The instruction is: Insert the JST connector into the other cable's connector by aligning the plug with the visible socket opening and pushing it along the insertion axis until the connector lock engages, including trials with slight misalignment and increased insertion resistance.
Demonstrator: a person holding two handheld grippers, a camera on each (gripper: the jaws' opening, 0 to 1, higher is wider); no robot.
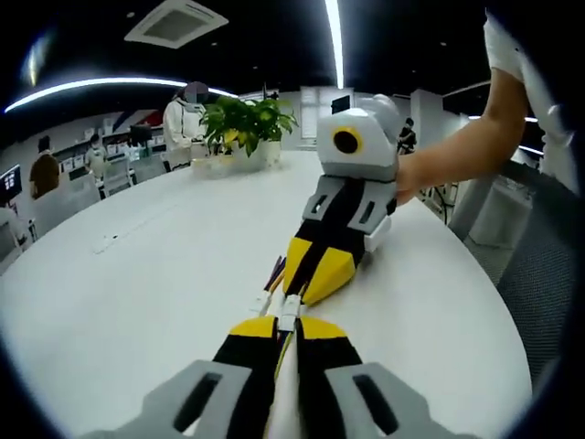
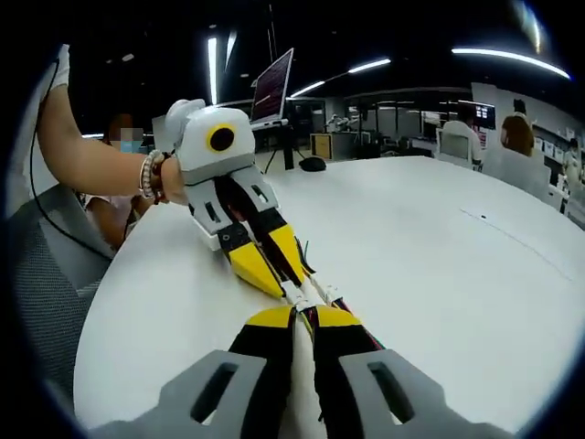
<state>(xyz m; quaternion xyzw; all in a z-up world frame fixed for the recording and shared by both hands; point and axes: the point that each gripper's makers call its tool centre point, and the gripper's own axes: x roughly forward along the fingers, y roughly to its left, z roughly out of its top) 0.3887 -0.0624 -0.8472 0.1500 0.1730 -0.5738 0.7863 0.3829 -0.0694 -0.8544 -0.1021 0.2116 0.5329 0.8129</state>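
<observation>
Left hand-held gripper (image 1: 288, 322) clamps connector (image 1: 290, 311), tip-to-tip with right hand-held gripper (image 1: 315, 279).

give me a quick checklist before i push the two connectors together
1. Left gripper shut on its cable: ok, jaws closed with the white connector at their tips.
2. Right gripper shut on its cable: ok, jaws closed on the wires.
3. The two grippers face each other tip to tip: ok, roughly in line in both views.
4. Plug lined up with the socket opening: cannot tell, the connector parts are too small.
5. Lock engaged: cannot tell.
6. Table around the joint free of obstacles: ok.
</observation>
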